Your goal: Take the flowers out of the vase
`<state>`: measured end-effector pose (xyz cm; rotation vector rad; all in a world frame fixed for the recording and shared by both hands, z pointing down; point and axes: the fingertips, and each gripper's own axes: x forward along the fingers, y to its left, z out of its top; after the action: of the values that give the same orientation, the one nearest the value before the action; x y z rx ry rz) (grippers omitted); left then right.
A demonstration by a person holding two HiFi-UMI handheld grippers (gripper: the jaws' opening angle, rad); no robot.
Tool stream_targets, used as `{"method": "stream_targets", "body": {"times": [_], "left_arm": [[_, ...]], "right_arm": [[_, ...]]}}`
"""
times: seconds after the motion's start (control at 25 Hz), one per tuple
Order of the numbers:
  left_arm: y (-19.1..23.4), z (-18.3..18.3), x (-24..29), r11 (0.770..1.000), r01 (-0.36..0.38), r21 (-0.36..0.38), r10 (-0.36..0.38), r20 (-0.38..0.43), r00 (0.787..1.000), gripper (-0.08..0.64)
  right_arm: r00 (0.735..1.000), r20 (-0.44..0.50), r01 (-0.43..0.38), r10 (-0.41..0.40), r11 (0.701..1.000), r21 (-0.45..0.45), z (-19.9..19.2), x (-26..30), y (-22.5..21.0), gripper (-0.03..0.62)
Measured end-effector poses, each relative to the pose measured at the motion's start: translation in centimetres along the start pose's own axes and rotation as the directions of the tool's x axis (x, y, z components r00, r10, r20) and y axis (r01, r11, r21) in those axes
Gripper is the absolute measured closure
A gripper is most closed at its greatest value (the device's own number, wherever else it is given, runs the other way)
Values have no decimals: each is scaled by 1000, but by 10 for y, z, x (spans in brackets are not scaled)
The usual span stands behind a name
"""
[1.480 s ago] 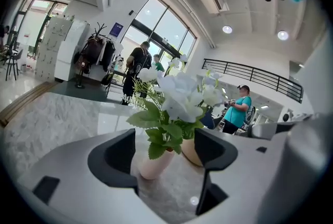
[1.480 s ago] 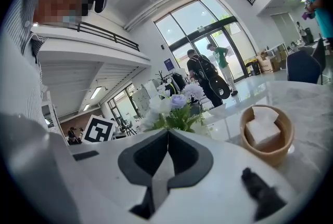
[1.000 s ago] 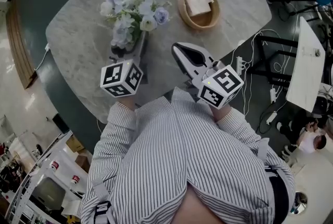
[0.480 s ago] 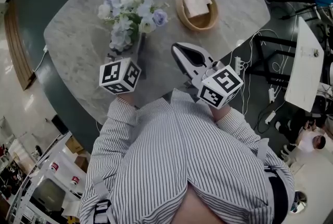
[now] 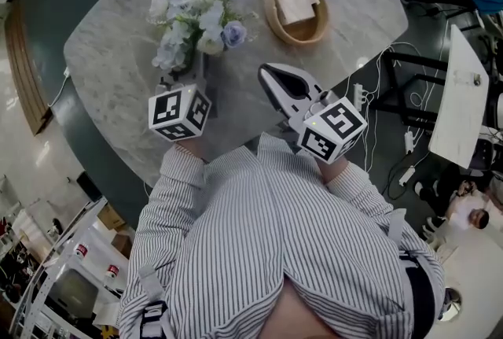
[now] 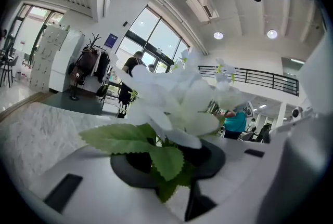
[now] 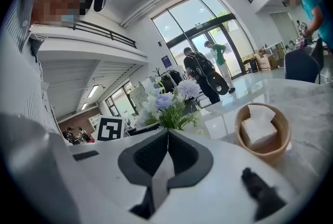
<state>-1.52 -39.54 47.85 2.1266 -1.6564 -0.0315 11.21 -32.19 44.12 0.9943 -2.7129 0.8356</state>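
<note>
My left gripper (image 6: 169, 163) has just closed partway on the stems of the white-and-lilac fabric flower bunch (image 6: 179, 101). Pulling askew could tip the vase.

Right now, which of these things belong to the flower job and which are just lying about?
Job: flowers; left gripper, its jaws just closed onto them.
Lying about: wooden bowl holding white napkins; right gripper, shut and empty.
</note>
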Motion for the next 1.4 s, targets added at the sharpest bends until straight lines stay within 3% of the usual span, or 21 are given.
{"method": "stream_targets", "body": {"times": [0.2, 0.72, 1.12, 1.4], "left_arm": [[-3, -1, -1, 999, -9, 44, 9, -7, 1000, 452], [-9, -5, -4, 998, -5, 70, 7, -39, 999, 517], [-14, -1, -13, 998, 0, 66, 3, -53, 999, 523], [-19, 9, -21, 1000, 14, 20, -13, -53, 999, 523]], "right_arm": [[1000, 5, -3, 3, 1000, 6, 0, -2, 0, 577], [1000, -3, -6, 6, 1000, -2, -6, -8, 1, 577], [1000, -13, -14, 14, 1000, -10, -9, -11, 5, 577], [1000, 0, -25, 25, 1000, -16, -11, -14, 13, 577]]}}
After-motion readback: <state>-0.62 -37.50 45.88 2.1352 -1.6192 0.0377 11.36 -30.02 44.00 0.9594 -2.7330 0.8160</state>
